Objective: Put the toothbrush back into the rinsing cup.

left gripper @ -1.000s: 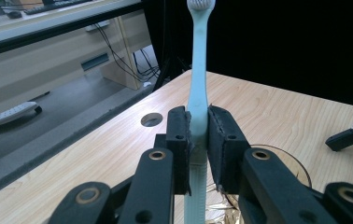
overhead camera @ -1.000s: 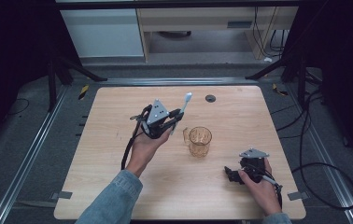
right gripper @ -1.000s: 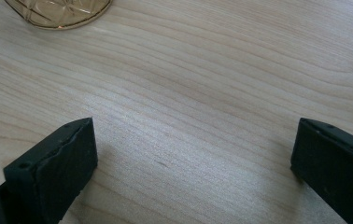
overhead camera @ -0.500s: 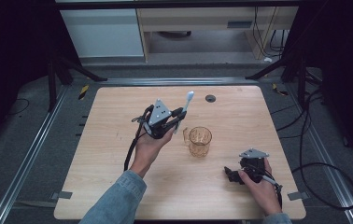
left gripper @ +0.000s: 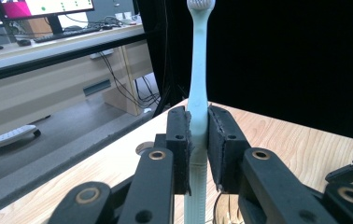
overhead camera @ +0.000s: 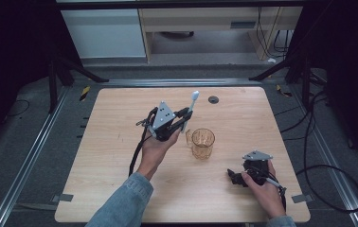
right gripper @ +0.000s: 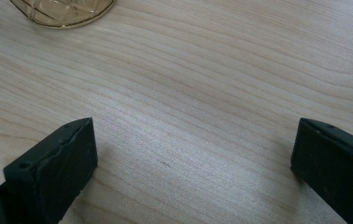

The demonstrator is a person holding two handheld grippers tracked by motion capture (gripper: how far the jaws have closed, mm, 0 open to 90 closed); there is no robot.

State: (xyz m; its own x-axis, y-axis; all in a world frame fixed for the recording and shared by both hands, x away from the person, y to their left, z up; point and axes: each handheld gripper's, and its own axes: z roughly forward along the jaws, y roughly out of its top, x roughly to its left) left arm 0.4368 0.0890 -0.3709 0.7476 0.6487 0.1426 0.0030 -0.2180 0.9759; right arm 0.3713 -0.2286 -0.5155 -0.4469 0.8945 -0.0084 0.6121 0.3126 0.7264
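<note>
Now barely drifting since a second ago: left gripper (overhead camera: 183,119), clamping a pale toothbrush (left gripper: 197,93) upright, hovering just beside the amber glass cup (overhead camera: 202,143). Right gripper (right gripper: 193,163) resting jaws apart on the table (overhead camera: 120,109). Likely lining up to drop it in.

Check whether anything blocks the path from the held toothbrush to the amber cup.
Nothing visible does. The left hand-held gripper holds the pale blue plastic toothbrush just beside the amber patterned glass cup, whose open mouth looks empty; bare wooden table lies between them.
</note>
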